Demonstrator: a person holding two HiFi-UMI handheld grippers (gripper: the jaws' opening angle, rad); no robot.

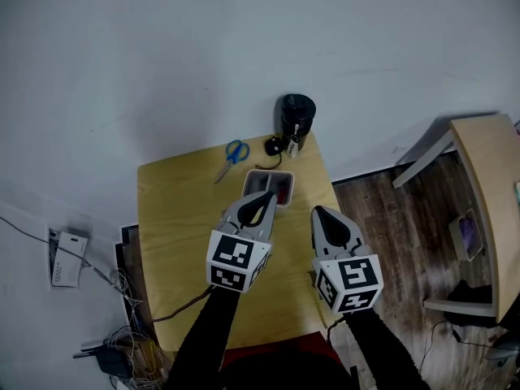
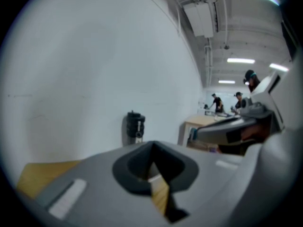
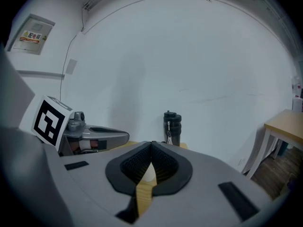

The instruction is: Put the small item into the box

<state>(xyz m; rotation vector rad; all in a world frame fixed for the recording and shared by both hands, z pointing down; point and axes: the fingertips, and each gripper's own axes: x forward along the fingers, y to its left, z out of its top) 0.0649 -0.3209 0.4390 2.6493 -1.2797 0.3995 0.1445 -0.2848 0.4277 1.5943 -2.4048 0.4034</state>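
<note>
Left gripper (image 1: 262, 202), right gripper (image 1: 318, 212): both jaws pressed together, nothing held. Toward the tabletop (image 1: 179, 210) far edge: one box (image 1: 247, 184), one scissors (image 1: 231, 158), one black bottle (image 1: 296, 116).

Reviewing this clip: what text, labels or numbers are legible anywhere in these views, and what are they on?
No text is clear enough to quote.
Wall notice: print blurred.
Tag on the black bottle: too small.
White cabled panel: print too small.

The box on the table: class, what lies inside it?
Dark contents with a reddish part show inside the box; too small to identify. The left hand-held gripper covers its near edge.
</note>
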